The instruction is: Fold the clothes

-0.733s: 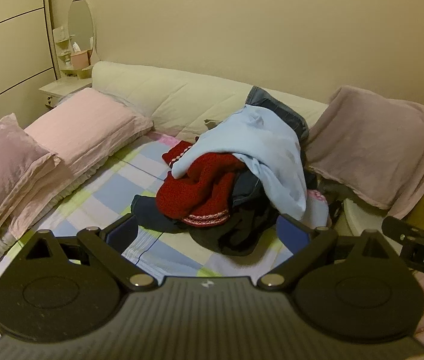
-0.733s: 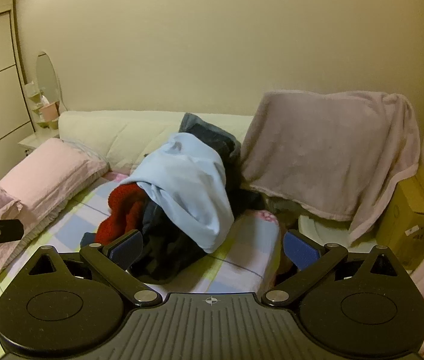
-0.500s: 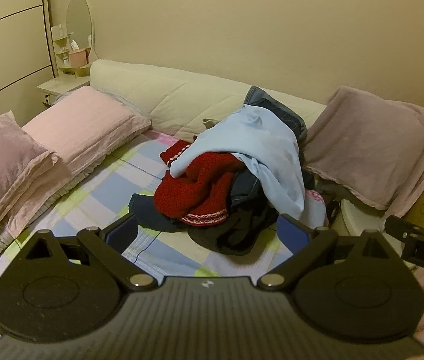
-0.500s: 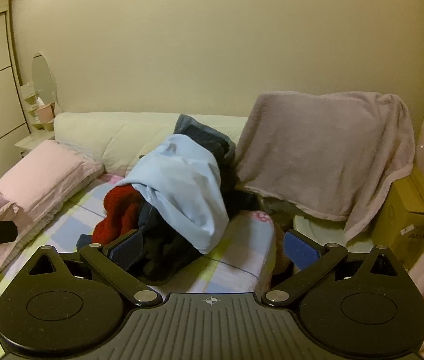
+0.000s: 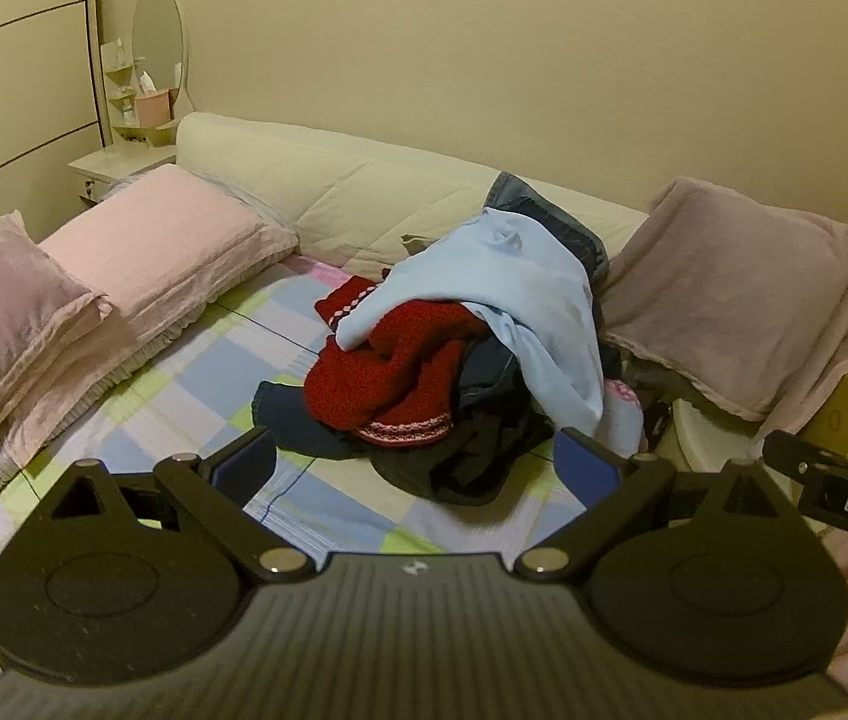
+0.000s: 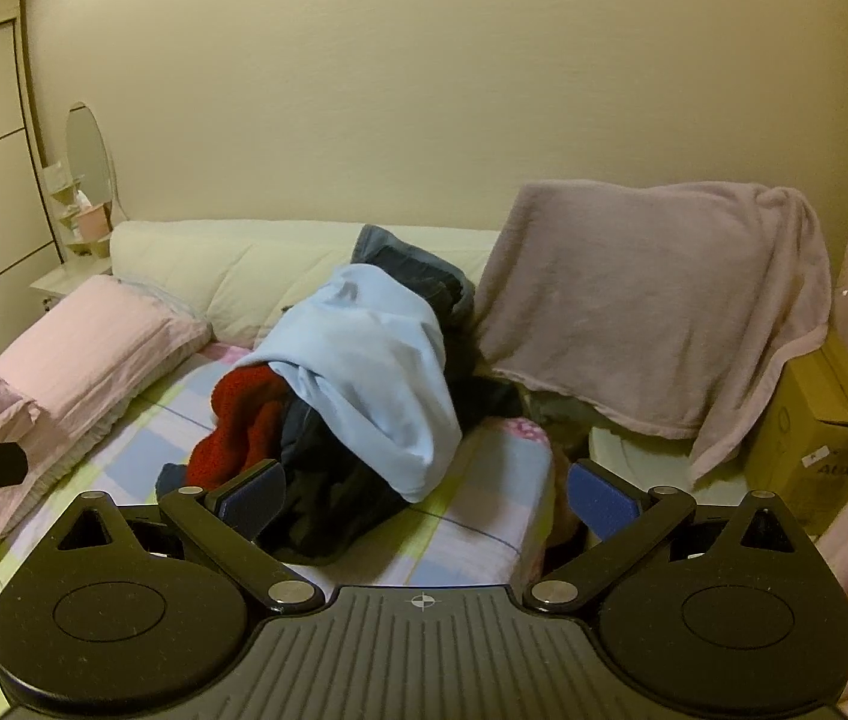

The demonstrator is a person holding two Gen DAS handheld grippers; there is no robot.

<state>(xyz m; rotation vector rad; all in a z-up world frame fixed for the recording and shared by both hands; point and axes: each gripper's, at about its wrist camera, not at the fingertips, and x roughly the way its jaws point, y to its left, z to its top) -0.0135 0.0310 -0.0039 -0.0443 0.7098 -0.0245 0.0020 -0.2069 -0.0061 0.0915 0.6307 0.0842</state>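
Clothes pile (image 5: pixel 466 360), frame centre, on checked bedsheet (image 5: pixel 183 396): soft, limp, light. Pale blue top (image 6: pixel 375 378) uppermost (likely best pinched at its hanging hem). Left gripper (image 5: pixel 417 462), right gripper (image 6: pixel 424 495): jaws apart, empty.

Heap of mixed clothes (image 5: pixel 460 360) lies on the checked-sheet bed (image 5: pixel 195 384), against the cream padded headboard (image 5: pixel 363 198). Two pink pillows (image 5: pixel 165 246) lie left of the heap. Mauve fleece blanket (image 6: pixel 652 300) is draped right of it, yellow cardboard box (image 6: pixel 820 432) beyond. White nightstand (image 5: pixel 117 165) stands behind the pillows.
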